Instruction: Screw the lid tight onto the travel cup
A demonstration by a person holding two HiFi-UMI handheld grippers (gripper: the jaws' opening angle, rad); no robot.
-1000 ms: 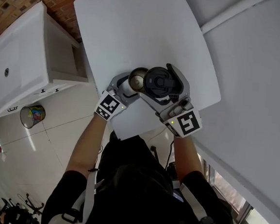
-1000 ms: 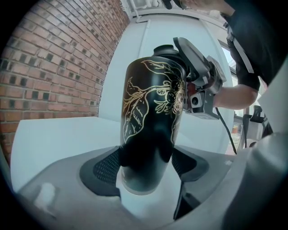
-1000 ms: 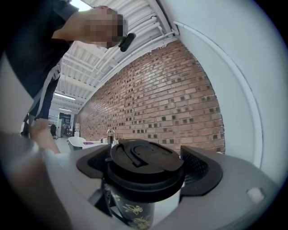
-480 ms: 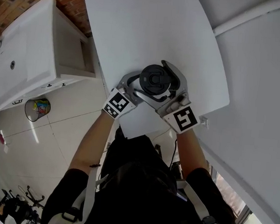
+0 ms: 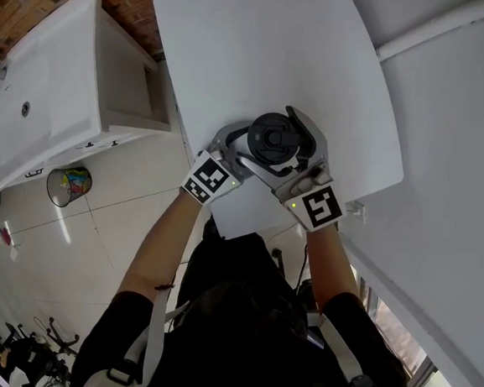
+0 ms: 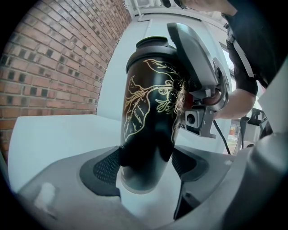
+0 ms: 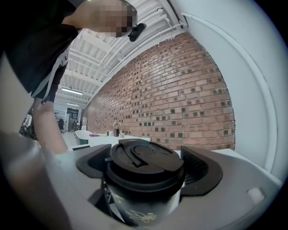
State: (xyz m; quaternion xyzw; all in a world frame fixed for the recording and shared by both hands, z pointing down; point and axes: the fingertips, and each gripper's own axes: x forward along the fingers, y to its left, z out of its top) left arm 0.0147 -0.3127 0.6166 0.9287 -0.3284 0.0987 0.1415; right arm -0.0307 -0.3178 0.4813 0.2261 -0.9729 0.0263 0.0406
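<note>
A black travel cup [image 6: 150, 112] with gold leaf drawings stands over the white table [image 5: 237, 53]. My left gripper [image 6: 146, 164] is shut on the cup's lower body, its black pads [image 6: 106, 167] pressing both sides. The black lid [image 7: 144, 164] sits on top of the cup [image 7: 139, 213], and my right gripper [image 7: 146, 166] is shut on the lid from both sides. In the head view the lid [image 5: 273, 138] shows from above between the right gripper [image 5: 289, 150] and the left gripper [image 5: 229, 149], near the table's front edge. The cup's body is hidden there.
A white counter with a sink [image 5: 39, 103] stands left of the table, against a brick wall [image 6: 54, 58]. A wire waste bin [image 5: 67, 186] sits on the tiled floor. A white pipe [image 5: 442, 25] runs along the wall at right.
One second ago the lid was beside the cup's open mouth, offset to the right. The right gripper has brought it over the cup, and it now covers the mouth.
</note>
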